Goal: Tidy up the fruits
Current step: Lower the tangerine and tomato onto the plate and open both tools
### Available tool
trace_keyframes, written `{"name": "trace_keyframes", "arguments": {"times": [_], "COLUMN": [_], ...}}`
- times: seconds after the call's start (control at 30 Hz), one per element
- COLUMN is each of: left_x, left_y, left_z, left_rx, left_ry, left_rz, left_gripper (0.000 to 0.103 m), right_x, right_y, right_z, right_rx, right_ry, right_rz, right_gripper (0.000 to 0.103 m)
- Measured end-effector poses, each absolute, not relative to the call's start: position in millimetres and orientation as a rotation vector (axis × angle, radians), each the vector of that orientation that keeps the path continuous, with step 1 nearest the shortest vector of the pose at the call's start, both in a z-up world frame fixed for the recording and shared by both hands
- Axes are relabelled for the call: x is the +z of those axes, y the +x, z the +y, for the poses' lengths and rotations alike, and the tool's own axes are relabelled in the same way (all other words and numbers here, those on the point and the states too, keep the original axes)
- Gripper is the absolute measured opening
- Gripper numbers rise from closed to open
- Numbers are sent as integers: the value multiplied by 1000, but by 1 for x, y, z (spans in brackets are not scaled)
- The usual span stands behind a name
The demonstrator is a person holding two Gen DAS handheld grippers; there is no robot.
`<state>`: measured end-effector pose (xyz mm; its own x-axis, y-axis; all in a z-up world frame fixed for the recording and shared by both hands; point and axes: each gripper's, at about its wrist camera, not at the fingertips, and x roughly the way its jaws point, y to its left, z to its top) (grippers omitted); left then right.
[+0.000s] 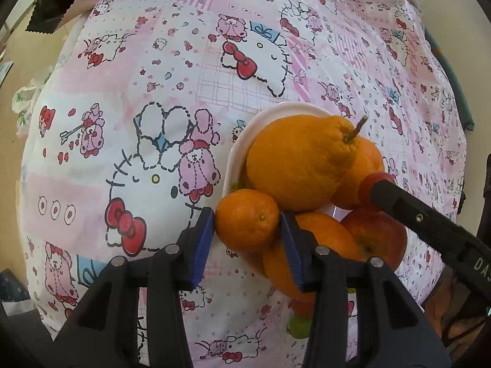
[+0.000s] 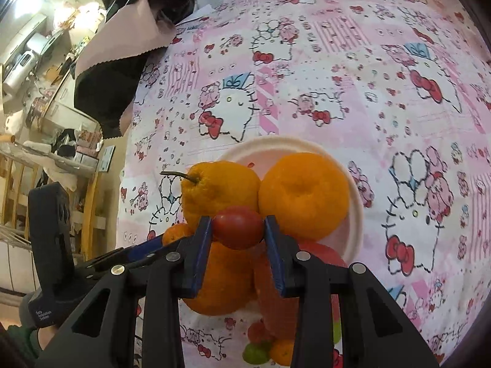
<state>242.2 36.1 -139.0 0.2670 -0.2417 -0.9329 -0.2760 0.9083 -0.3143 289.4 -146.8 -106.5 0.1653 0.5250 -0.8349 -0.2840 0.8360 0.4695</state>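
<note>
A white plate (image 1: 264, 116) on the patterned cloth holds a pile of fruit: a large knobbly orange with a stem (image 1: 297, 159), more oranges and a red apple (image 1: 377, 239). My left gripper (image 1: 247, 227) is shut on a small mandarin (image 1: 247, 224) at the plate's near left rim. My right gripper (image 2: 237, 228) is shut on a small red tomato (image 2: 237, 227) just above the pile, between the stemmed orange (image 2: 218, 190) and a round orange (image 2: 303, 193). The right gripper's finger also shows in the left wrist view (image 1: 408, 211). The plate (image 2: 356, 214) shows in the right wrist view too.
Small green and orange fruits (image 2: 264, 349) lie on the cloth near the plate's front edge. A black and pink cloth (image 2: 122, 61) lies at the table's far left. The left gripper's body (image 2: 52, 245) shows at the left of the right wrist view.
</note>
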Motion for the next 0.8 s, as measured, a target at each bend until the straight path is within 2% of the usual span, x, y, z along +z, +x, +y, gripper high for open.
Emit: {"name": "trace_keyframes", "arguments": {"times": [0.17, 0.23, 0.4, 0.8], "left_x": [-138, -135, -131, -116], "left_y": [244, 244, 243, 232], "left_z": [34, 31, 31, 26], "left_rx": [38, 45, 72, 51], "left_ry": [-448, -419, -391, -355], "left_rz": [1324, 1314, 1297, 1236], "left_gripper": [41, 47, 70, 72], "right_x": [-113, -114, -111, -95], "right_y": [289, 288, 286, 282], "right_z": [-145, -146, -147, -168], "right_rx": [560, 558, 558, 544], "right_ry": [211, 213, 226, 277], "right_rz": [1293, 1297, 1291, 1243], "right_gripper": [37, 38, 40, 63]}}
